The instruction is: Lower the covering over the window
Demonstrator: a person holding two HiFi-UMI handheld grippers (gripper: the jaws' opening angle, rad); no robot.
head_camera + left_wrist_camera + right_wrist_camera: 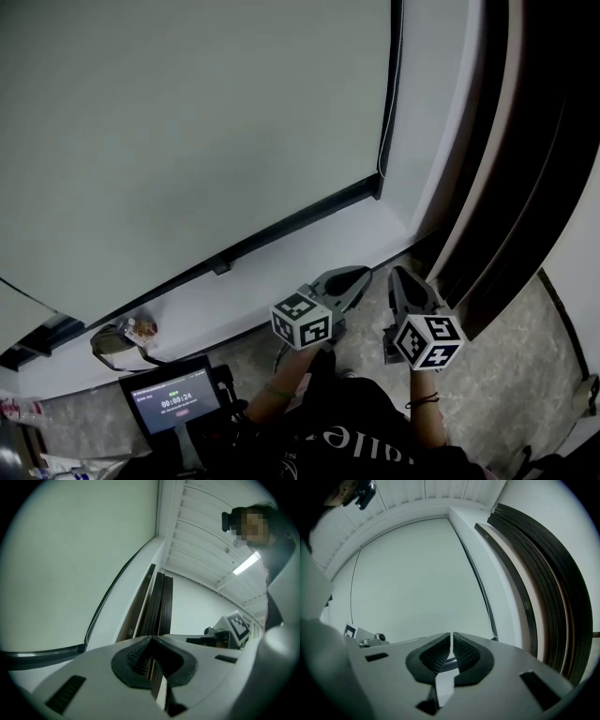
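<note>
Pale blind (187, 122) hangs low; left gripper (364, 275) and right gripper (396, 276) jaws pressed together, empty

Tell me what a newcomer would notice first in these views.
The big pale window covering fills the head view's upper left, its dark bottom bar slanting across the middle. Just below, at bottom centre, the left claw and right claw sit side by side, each empty. Dark stacked frames run down the right edge.
</note>
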